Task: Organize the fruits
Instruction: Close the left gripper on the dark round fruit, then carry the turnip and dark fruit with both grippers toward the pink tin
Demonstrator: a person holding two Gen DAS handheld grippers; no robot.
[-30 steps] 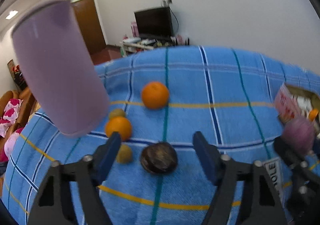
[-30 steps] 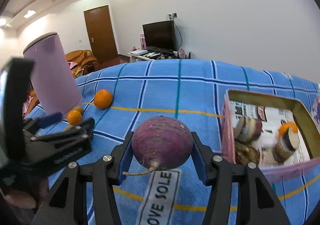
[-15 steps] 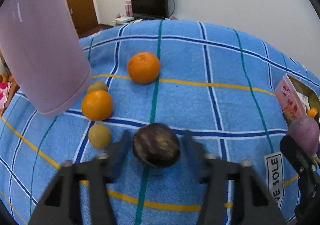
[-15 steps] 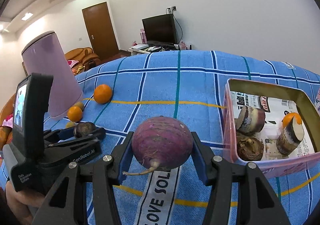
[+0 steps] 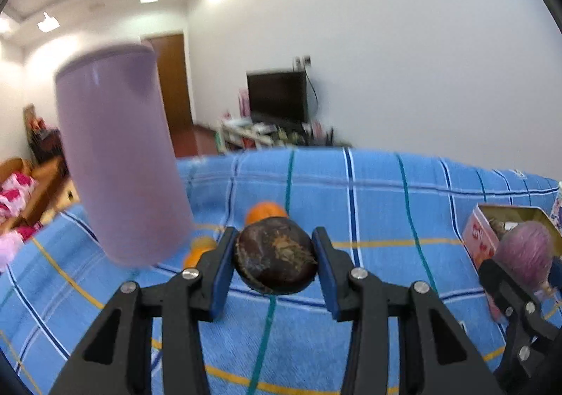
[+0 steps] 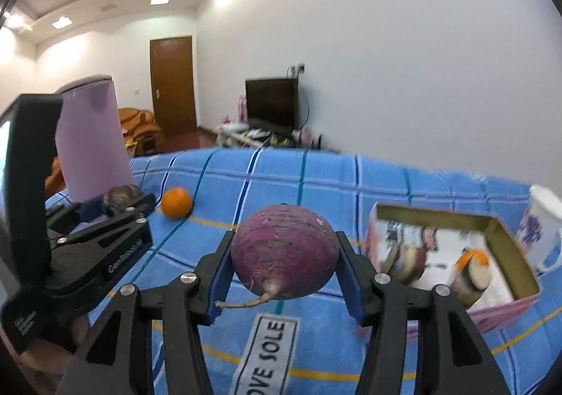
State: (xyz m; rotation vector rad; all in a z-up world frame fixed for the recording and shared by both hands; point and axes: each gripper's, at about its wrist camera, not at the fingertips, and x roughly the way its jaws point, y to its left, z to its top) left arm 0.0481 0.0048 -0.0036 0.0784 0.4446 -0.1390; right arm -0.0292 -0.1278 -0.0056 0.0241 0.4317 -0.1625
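A blue checked cloth (image 6: 351,184) covers the desk in a white-walled living room, with a lilac cylinder (image 5: 119,156) standing at its left. The left gripper (image 5: 275,263) has its fingers clamped on a dark brown fruit (image 5: 275,259), held clear of the cloth. The right gripper (image 6: 284,263) is clamped on a purple turnip-like root (image 6: 284,251), near the open pink box (image 6: 498,314) on the right; one orange (image 6: 176,202) lies on the cloth.

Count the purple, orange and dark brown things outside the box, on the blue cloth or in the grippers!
Purple: 2, the tall canister and the round root in the right gripper
Orange: 2, the loose orange and the half-hidden orange beside the canister
Dark brown: 1, the dark fruit in the left gripper
Total: 5
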